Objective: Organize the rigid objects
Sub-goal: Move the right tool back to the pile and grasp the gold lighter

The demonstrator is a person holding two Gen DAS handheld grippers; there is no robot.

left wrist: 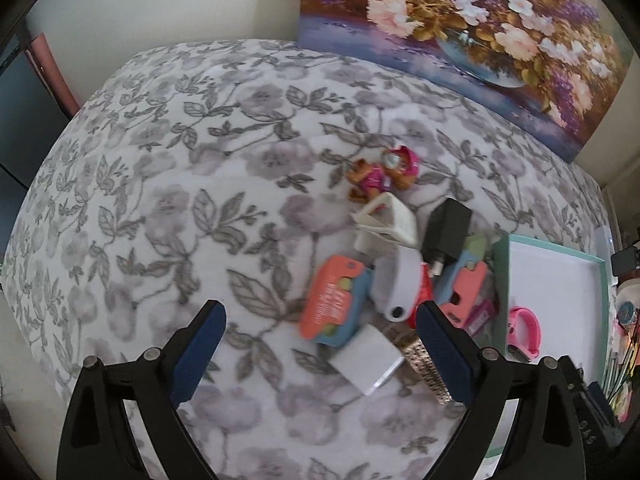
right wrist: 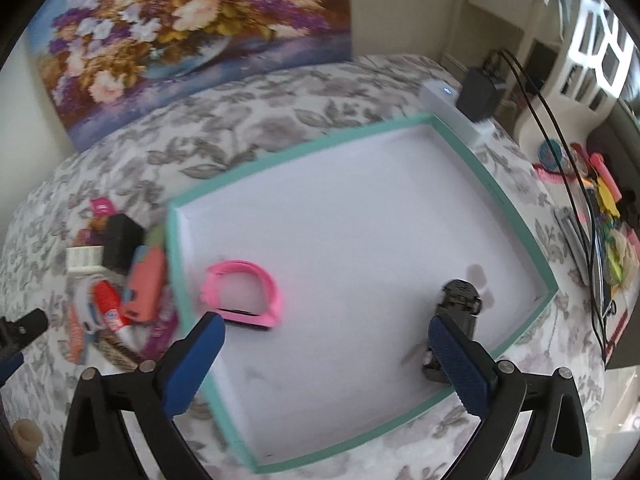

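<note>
A pile of small objects lies on the floral cloth: a pink toy figure [left wrist: 376, 178], a white holder [left wrist: 390, 220], a black charger [left wrist: 446, 232], a white band [left wrist: 396, 284], an orange-and-blue case [left wrist: 334, 306] and a white block [left wrist: 368, 360]. My left gripper [left wrist: 320, 336] is open just in front of the pile. A teal-rimmed white tray [right wrist: 516, 216] holds a pink watch band [right wrist: 244, 294] and a black toy car [right wrist: 460, 304]. My right gripper [right wrist: 326, 356] is open above the tray, the car beside its right finger.
A flower painting [left wrist: 460, 28] leans on the wall behind the table. A white device [right wrist: 452, 114] and a black adapter [right wrist: 480, 94] with cables sit past the tray's far corner. Colourful clutter [right wrist: 604, 196] lies at the right edge. The pile also shows left of the tray [right wrist: 124, 280].
</note>
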